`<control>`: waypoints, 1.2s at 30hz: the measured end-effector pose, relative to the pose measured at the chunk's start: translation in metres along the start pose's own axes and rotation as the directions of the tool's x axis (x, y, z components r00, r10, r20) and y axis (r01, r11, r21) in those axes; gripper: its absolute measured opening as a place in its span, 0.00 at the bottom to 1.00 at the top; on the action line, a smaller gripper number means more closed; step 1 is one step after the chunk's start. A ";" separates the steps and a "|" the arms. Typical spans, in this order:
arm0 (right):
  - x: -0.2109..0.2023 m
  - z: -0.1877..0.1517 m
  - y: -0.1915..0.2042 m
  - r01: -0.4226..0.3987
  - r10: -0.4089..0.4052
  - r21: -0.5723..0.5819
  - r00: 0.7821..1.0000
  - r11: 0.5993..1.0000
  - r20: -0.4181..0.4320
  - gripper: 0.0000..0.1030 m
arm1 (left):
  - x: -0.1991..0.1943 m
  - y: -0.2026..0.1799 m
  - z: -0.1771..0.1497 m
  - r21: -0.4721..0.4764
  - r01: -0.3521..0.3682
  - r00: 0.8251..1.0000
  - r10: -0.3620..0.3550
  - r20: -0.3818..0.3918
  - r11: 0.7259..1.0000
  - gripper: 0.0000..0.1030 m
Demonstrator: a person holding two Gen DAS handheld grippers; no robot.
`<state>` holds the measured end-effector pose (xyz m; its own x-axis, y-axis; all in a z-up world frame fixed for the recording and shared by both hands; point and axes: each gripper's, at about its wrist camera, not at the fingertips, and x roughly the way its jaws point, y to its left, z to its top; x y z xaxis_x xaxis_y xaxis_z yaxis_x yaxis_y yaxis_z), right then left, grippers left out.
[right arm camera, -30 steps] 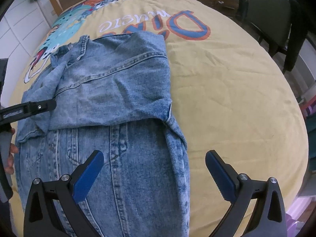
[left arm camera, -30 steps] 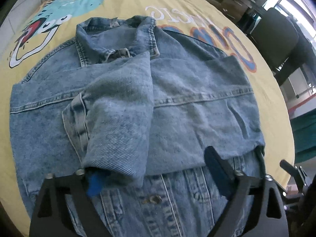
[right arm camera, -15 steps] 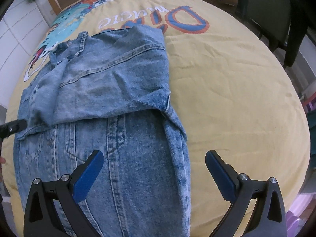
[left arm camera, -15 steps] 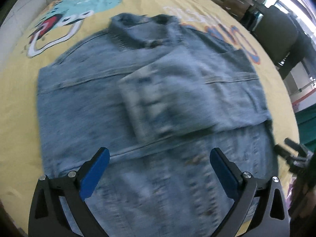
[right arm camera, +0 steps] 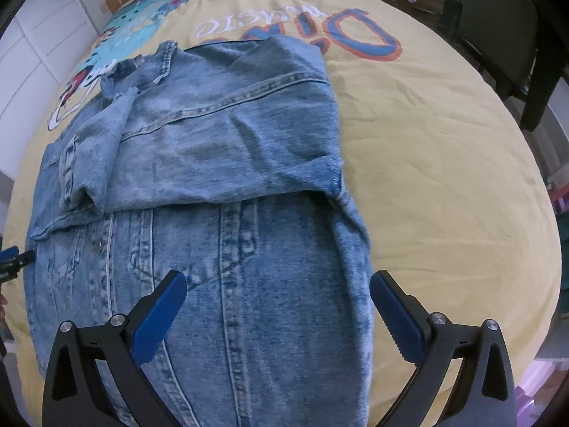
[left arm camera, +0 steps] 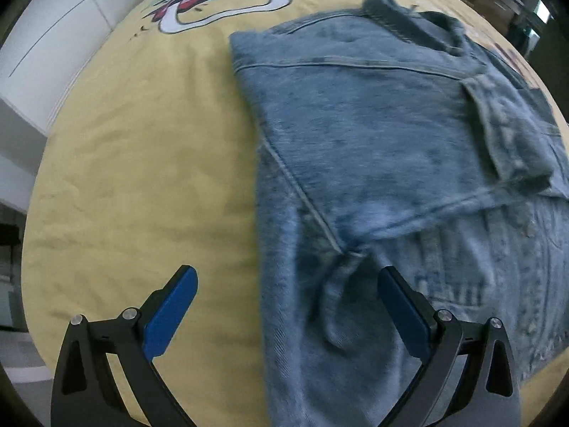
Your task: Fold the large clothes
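Observation:
A light-blue denim jacket (right arm camera: 227, 163) lies flat on a yellow printed bedspread (right arm camera: 426, 135), collar at the far end, both sleeves folded in across its chest. My right gripper (right arm camera: 277, 306) is open and empty, just above the jacket's lower right part. In the left wrist view the jacket (left arm camera: 391, 149) fills the right half, slightly blurred. My left gripper (left arm camera: 286, 306) is open and empty, over the jacket's left edge near its lower corner. The left gripper's tip (right arm camera: 10, 258) shows at the left edge of the right wrist view.
The bedspread (left arm camera: 142, 142) lies bare to the left of the jacket. White cabinet fronts (left arm camera: 53, 46) stand beyond the bed's left side. A dark chair (right arm camera: 505, 35) stands at the far right of the bed. The bed's right edge drops off near my right gripper.
My left gripper let go of the sleeve cuff, now lying folded on the jacket, opened, and swung left to the jacket's left edge. My right gripper stayed open and hardly moved.

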<state>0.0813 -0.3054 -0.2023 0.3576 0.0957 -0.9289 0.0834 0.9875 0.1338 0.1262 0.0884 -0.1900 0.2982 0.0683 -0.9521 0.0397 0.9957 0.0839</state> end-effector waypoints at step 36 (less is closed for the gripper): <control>0.078 0.073 0.277 -0.011 0.004 -0.357 1.000 0.934 -0.021 0.99 | 0.014 0.013 0.011 -0.047 0.121 0.991 -0.117 0.069 0.992 0.16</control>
<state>0.2002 -0.0333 -0.2121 0.3383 0.1020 -0.9355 -0.2577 0.9661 0.0122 0.1412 0.1020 -0.1985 0.3569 -0.0535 -0.9326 0.0301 0.9985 -0.0458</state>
